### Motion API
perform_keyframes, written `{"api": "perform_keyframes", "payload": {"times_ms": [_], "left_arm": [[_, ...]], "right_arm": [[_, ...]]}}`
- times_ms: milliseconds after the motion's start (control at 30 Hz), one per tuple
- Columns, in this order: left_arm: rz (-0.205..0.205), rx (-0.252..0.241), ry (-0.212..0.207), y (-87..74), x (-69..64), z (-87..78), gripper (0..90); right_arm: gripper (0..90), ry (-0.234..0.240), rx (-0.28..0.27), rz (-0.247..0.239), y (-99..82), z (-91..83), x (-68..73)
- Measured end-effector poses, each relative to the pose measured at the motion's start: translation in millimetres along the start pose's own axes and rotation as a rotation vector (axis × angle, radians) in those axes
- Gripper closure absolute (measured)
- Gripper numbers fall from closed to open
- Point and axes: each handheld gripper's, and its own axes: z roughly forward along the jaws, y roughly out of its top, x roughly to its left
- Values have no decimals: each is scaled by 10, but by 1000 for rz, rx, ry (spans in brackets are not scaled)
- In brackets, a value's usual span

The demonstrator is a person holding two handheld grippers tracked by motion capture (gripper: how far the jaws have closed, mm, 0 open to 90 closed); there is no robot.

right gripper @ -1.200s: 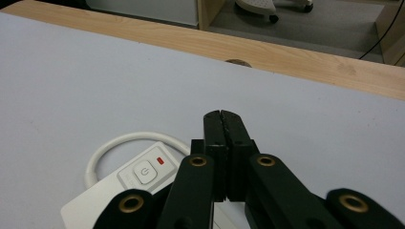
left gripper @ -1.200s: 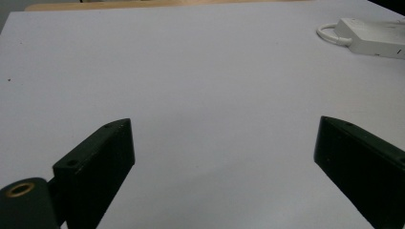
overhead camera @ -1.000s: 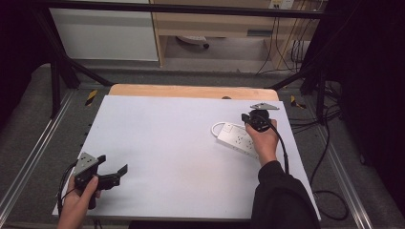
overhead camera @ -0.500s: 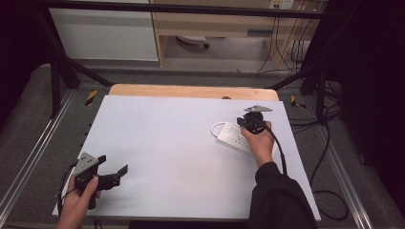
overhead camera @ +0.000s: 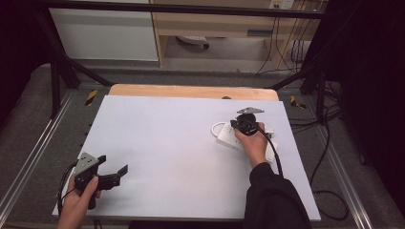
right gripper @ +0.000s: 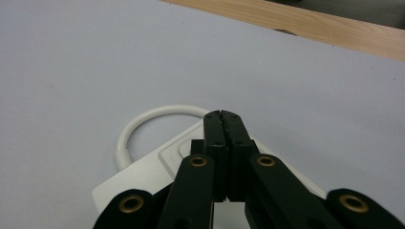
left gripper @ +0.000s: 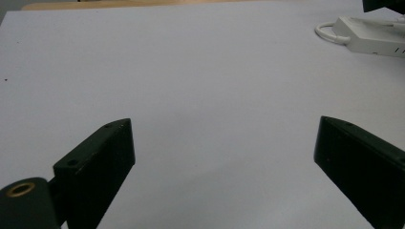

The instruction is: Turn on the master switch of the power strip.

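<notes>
A white power strip lies on the right half of the white table, its white cable looping off its far-left end. My right gripper is shut with nothing between its jaws, the tips held just over the end of the strip near a round button; I cannot tell whether they touch. The cable loop curves ahead of the tips. My left gripper rests near the front left corner, open and holding nothing. The strip lies far off at the upper right of the left gripper view.
A white sheet covers the table, leaving a strip of bare wood along the far edge. Black frame bars stand at both far corners. Loose cables trail on the floor to the right.
The right gripper has shifted a little to the left and lower over the power strip, still shut. The left gripper has kept still.
</notes>
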Motion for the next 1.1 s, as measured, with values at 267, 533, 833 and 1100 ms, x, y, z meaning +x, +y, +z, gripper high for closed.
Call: {"api": "perform_keyframes", "payload": {"times_ms": [267,533,833,1100], "left_arm": [[1,1,0,0,-3,2,66],[0,0,0,0,-1,1,66],[0,0,-1,-1,0,2,66],[2,2,-2,-1,-1,1,66]], "right_arm": [[900,3,14,-8,-8,42,46],[900,6,25,-24,4,95,103],[900,2,39,-35,9,119,130],[900,-1,44,-36,-1,129,123]]}}
